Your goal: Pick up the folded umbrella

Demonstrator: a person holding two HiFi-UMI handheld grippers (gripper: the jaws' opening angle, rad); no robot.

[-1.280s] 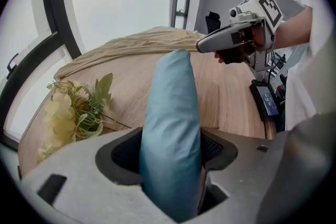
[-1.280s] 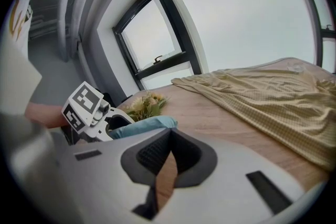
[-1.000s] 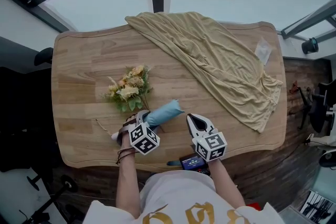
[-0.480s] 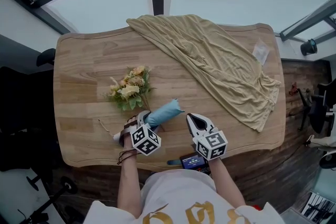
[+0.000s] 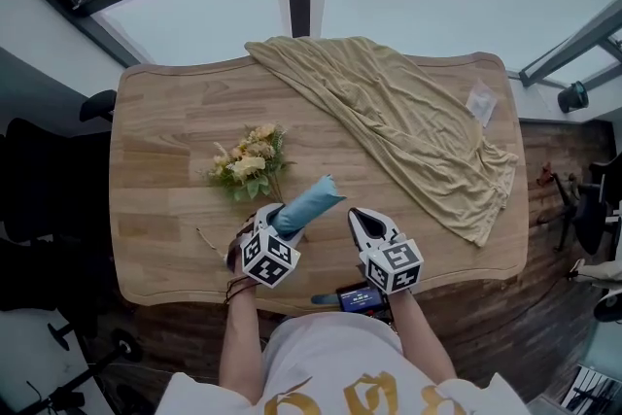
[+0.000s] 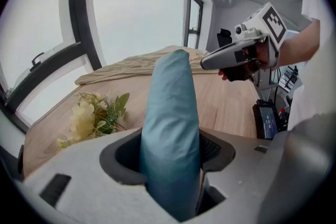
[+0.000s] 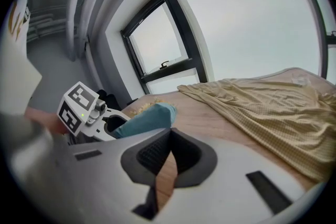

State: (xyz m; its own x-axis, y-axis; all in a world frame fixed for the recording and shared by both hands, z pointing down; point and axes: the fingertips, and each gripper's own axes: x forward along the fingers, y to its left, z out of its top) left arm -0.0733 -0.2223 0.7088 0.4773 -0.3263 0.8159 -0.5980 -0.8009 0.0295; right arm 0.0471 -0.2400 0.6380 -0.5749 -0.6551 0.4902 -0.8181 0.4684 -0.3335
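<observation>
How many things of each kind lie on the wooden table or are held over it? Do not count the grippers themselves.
Folded umbrella: 1 (blue, gripped by the left gripper)
Bouquet of flowers: 1
Beige cloth: 1
Small clear packet: 1
Total: 4

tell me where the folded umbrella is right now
In the head view the folded umbrella sits low and left of centre, clamped in the left gripper, just below-right of the flower bunch.
</observation>
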